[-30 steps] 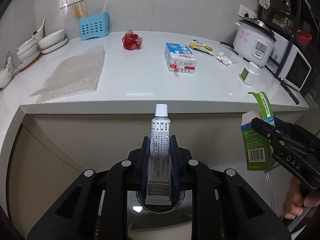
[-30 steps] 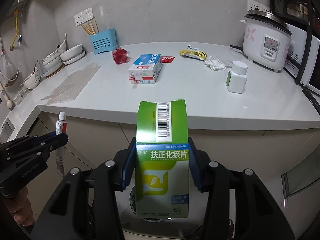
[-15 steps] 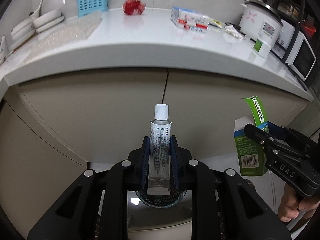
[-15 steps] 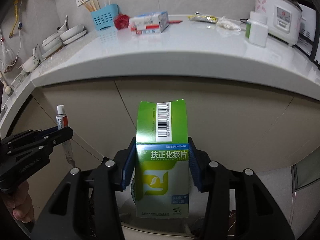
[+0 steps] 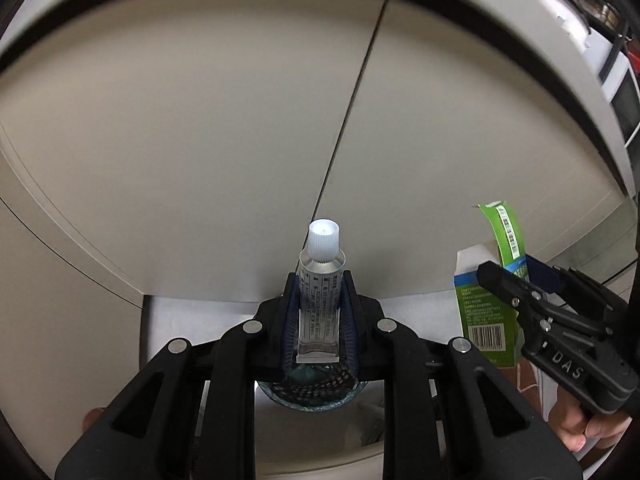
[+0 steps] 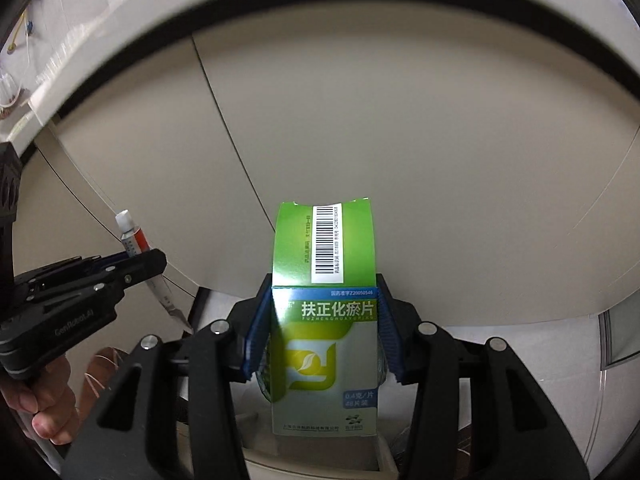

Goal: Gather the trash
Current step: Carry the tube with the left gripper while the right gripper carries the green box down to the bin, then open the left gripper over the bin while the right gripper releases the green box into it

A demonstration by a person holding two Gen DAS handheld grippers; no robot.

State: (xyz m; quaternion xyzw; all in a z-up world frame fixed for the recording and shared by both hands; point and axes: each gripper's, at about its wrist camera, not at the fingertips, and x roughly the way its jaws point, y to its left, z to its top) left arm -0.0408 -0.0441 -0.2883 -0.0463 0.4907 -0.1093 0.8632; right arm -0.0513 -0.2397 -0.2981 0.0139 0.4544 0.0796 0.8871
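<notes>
My left gripper (image 5: 318, 304) is shut on a small silver ointment tube (image 5: 320, 280) with a white cap, held upright. It also shows in the right wrist view (image 6: 136, 240) at the left. My right gripper (image 6: 324, 328) is shut on a green medicine box (image 6: 324, 344) with its top flap open; the box also shows in the left wrist view (image 5: 486, 312) at the right. Both grippers are low, below the counter edge, facing beige cabinet doors (image 5: 200, 140). A pale bin rim (image 6: 320, 464) shows under the box.
The counter's underside (image 5: 280, 4) arcs across the top. A rice cooker and microwave (image 5: 600, 64) show at the upper right. Grey floor (image 5: 200, 312) lies at the cabinet's foot. A glass panel (image 6: 620, 336) stands at the right.
Both grippers have dropped from above the counter to below its edge, each keeping its item. The countertop items have left view.
</notes>
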